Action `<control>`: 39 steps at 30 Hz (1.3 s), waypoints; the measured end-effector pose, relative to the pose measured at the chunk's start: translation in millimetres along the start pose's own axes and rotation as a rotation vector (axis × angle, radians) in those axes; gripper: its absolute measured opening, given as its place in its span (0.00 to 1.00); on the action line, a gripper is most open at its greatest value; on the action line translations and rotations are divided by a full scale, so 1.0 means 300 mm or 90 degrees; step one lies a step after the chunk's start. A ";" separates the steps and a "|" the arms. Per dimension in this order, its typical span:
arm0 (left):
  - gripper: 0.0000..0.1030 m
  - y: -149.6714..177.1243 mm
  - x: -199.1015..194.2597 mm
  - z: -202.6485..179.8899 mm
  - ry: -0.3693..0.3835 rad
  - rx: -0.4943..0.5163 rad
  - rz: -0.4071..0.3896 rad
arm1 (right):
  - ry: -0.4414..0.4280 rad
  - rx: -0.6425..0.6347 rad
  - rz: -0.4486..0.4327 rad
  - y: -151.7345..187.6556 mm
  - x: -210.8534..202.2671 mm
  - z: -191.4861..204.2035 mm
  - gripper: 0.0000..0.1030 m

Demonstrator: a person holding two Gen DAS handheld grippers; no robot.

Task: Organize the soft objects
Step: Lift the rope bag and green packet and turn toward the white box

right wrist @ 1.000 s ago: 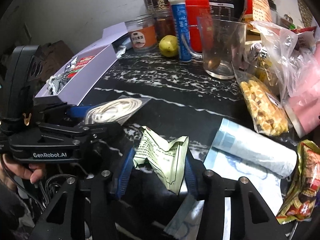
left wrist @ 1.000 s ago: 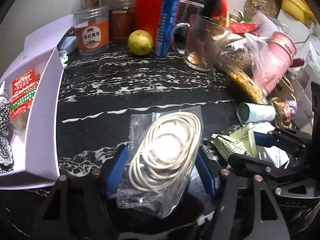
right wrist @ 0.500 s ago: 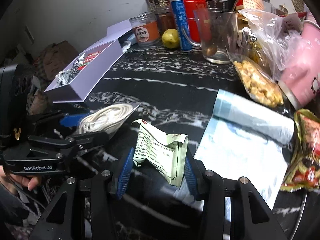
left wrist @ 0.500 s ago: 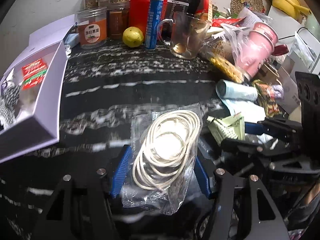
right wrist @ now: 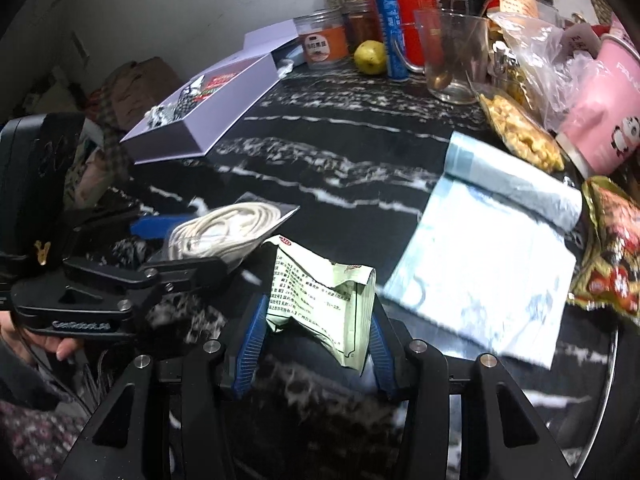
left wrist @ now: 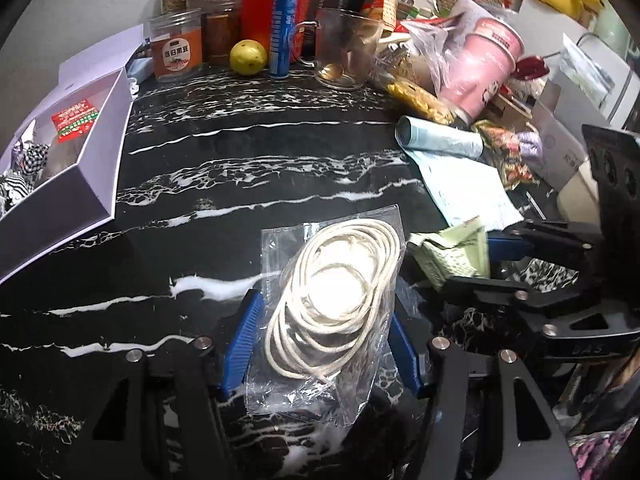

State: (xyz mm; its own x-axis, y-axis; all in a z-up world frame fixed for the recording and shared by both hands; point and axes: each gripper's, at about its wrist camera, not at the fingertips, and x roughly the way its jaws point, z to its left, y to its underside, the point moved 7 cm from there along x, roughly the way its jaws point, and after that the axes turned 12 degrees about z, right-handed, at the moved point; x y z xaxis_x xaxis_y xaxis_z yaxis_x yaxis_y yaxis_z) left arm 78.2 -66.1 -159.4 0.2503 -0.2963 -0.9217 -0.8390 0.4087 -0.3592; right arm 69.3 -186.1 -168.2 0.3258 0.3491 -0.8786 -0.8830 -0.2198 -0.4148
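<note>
Above a black marble counter [left wrist: 280,152], the left gripper [left wrist: 324,332] pinches a clear bag of coiled white cord [left wrist: 336,296]; the right gripper [right wrist: 316,332] clamps a crumpled pale green packet [right wrist: 324,300]. Both items hang clear of the surface. An open white box [left wrist: 100,160] at the left edge already holds some items. Judging by this, sorting is partway: the blue bag roll [right wrist: 516,184] and snack packets remain. Bare counter between offers room; clutter crowds the back and right.

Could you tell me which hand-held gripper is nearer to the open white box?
Left. The left hand-held gripper, holding the bagged cord, sits on the white box's side; the right hand-held gripper, holding the green packet, is beyond it.
</note>
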 end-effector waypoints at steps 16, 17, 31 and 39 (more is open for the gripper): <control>0.69 -0.028 0.043 -0.004 -0.084 0.002 0.005 | 0.040 0.007 -0.019 0.010 0.003 0.001 0.81; 0.69 -0.029 0.043 -0.006 -0.084 0.003 0.007 | 0.051 0.002 -0.020 0.009 0.009 0.005 0.82; 0.69 -0.036 0.047 -0.012 -0.083 0.005 -0.005 | 0.141 0.029 -0.049 0.014 0.019 -0.010 0.72; 0.55 -0.032 0.036 -0.030 -0.079 0.008 -0.020 | 0.137 0.049 -0.067 0.013 0.004 -0.021 0.36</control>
State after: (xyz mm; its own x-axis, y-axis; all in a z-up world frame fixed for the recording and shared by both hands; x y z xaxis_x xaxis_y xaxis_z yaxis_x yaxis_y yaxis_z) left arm 84.5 -80.8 -164.7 0.3345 -0.2005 -0.9208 -0.8242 0.4116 -0.3890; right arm 68.6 -192.3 -172.4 0.4741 0.1620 -0.8654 -0.8611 -0.1198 -0.4941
